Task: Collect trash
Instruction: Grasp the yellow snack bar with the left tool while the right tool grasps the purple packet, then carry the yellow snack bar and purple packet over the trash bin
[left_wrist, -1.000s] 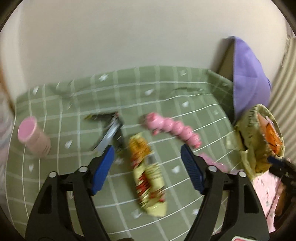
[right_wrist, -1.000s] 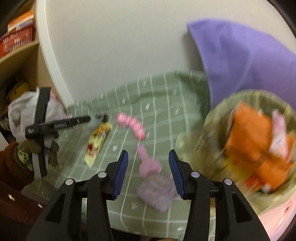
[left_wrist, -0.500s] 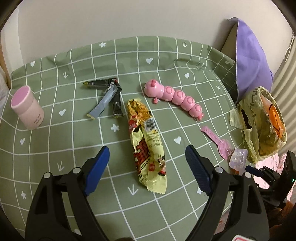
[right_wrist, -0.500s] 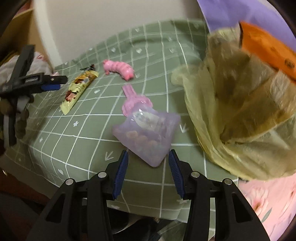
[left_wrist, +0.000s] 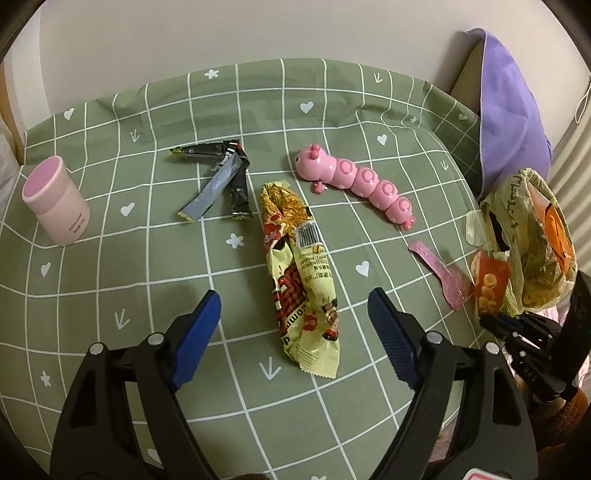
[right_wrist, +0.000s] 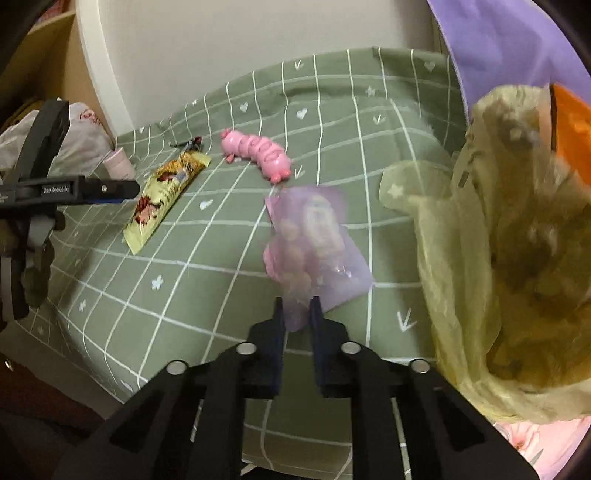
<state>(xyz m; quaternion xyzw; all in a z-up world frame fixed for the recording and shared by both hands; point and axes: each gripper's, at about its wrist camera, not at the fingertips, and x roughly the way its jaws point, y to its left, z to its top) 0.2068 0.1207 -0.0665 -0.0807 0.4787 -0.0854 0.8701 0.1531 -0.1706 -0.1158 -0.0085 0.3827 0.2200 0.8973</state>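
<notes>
A translucent purple snack packet (right_wrist: 317, 240) is blurred, one corner between the blue fingers of my right gripper (right_wrist: 297, 310), whose jaws are closing and pinch that corner. From the left wrist view the same packet (left_wrist: 491, 284) shows red, held up beside the yellow plastic trash bag (left_wrist: 528, 236) by my right gripper (left_wrist: 495, 319). My left gripper (left_wrist: 291, 295) hangs open over a crumpled yellow snack wrapper (left_wrist: 299, 273) on the green checked cloth (left_wrist: 147, 258). Dark and silver wrappers (left_wrist: 221, 177) lie farther back.
A pink caterpillar toy (left_wrist: 354, 181), a pink cup (left_wrist: 55, 206) and a pink plastic spoon (left_wrist: 439, 273) lie on the cloth. A purple pillow (left_wrist: 513, 110) leans at the back right. The trash bag (right_wrist: 498, 240) holds orange packaging and fills the right of the right wrist view.
My right gripper dropped to the purple packet and its fingers went from wide apart to pinching the packet's near corner. My left gripper sank a little toward the yellow wrapper, still open.
</notes>
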